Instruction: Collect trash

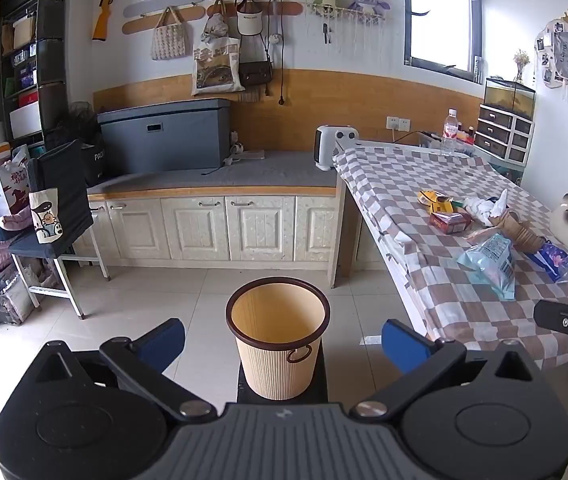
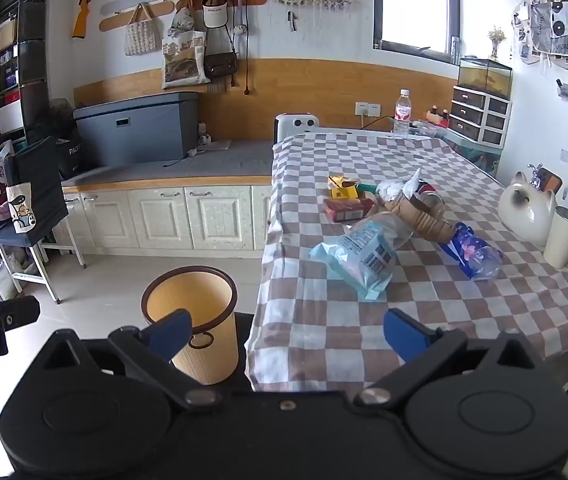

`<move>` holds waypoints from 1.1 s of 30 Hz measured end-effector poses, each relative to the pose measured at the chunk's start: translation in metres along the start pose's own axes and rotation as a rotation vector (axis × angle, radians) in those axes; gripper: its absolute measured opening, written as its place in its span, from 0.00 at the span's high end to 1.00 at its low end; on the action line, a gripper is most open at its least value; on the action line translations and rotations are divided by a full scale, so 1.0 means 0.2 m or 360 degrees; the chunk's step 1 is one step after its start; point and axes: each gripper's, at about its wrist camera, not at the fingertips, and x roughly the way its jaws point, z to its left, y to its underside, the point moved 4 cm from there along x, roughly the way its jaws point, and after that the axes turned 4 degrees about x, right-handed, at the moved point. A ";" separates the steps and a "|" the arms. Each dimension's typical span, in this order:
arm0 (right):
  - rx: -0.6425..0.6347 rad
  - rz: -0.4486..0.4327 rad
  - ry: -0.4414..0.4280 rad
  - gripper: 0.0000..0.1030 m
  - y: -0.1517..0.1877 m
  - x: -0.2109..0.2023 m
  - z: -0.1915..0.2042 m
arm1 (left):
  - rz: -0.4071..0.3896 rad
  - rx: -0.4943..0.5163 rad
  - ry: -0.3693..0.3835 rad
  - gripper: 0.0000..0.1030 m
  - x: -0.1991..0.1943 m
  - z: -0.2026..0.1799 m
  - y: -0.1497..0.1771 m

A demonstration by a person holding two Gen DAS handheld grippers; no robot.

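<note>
The fingers (image 1: 164, 340) of the left gripper (image 1: 283, 340) stand spread wide with nothing between their blue pads, and the fingers (image 2: 405, 330) of the right gripper (image 2: 287, 330) are released just the same, holding nothing. Both grippers tilt somewhat downward.

In the left wrist view the beige waste bin (image 1: 278, 340) with a dark brown rim stands upright on a dark stand on the tiled floor, framed between the two open fingers but beyond them. Its inside shows no contents. The bin sits just beside the near corner of the table (image 1: 443, 184), which is covered by a brown-and-white checked cloth.

The trash lies on that cloth in a loose cluster toward the table's right half. In the right wrist view, nearest is a pale blue plastic packet (image 2: 357, 258) with a barcode, lying flat. Just beyond it lies a brown ribbed paper cup (image 2: 423, 216) on its side, and to its right a dark blue flowered wrapper (image 2: 473, 254). Farther back sit a red carton (image 2: 347, 208), a yellow carton (image 2: 343, 188) and a crumpled white tissue (image 2: 393, 188) (these touch or overlap one another).

A white cat-shaped figure (image 2: 527, 210) and a pale tumbler (image 2: 563, 236) stand at the table's right edge, and a water bottle (image 2: 402, 114) stands at its far end.
</note>
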 end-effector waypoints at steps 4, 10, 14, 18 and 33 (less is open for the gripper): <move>0.0002 0.0002 0.0002 0.00 0.00 0.00 0.00 | -0.0001 0.0000 0.0000 0.00 0.00 0.00 0.00; 0.0002 0.0004 0.0002 0.00 0.00 0.00 0.00 | -0.0001 0.0000 -0.0001 0.00 0.00 0.00 0.00; 0.0002 0.0004 0.0003 0.00 0.00 0.00 0.00 | -0.0001 0.0000 0.0000 0.00 0.00 0.00 0.00; 0.0001 0.0006 0.0004 0.00 0.00 0.00 0.00 | 0.0000 0.0000 0.0001 0.00 0.00 0.00 0.00; 0.0003 0.0011 0.0004 0.00 0.01 0.00 -0.02 | -0.0002 0.0000 0.0001 0.00 0.00 0.00 0.00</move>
